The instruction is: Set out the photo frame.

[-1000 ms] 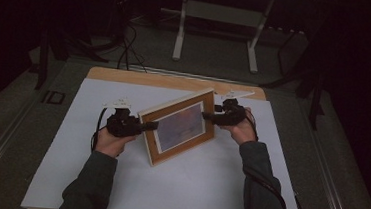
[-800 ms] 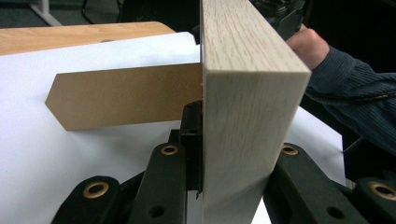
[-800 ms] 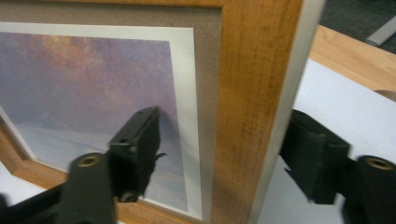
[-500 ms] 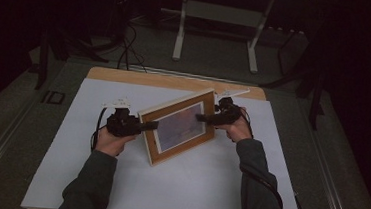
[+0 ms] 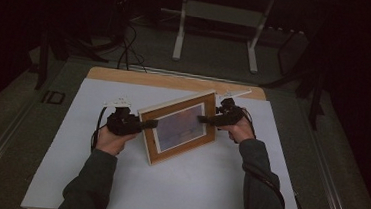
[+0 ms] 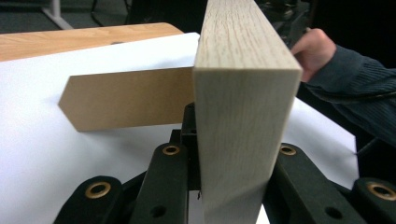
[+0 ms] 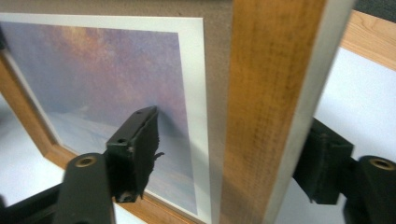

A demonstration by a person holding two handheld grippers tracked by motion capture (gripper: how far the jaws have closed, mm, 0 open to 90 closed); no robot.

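Note:
A wooden picture frame (image 5: pixel 179 126) with a purple-blue print stands tilted on the white sheet (image 5: pixel 192 185), propped by its brown cardboard stand (image 6: pixel 130 100). My left gripper (image 5: pixel 152 124) holds the frame's left edge. In the left gripper view both jaws press on the pale wood side (image 6: pixel 243 116) at my left gripper (image 6: pixel 229 154). My right gripper (image 5: pixel 207 119) straddles the frame's right edge (image 7: pixel 261 116). One jaw is in front of the print and one behind the back, around my right gripper (image 7: pixel 231 149). The front pad's face shows bare, a little off the glass.
The white sheet lies on a wooden tabletop (image 5: pixel 175 81). Beyond the table's far edge stand metal legs (image 5: pixel 182 29) and cables on a dark floor. The person's right hand and sleeve (image 6: pixel 327 60) show behind the frame in the left gripper view.
The right gripper has shifted slightly left, so its front jaw reaches further across the print. The frame and the left gripper have stayed put.

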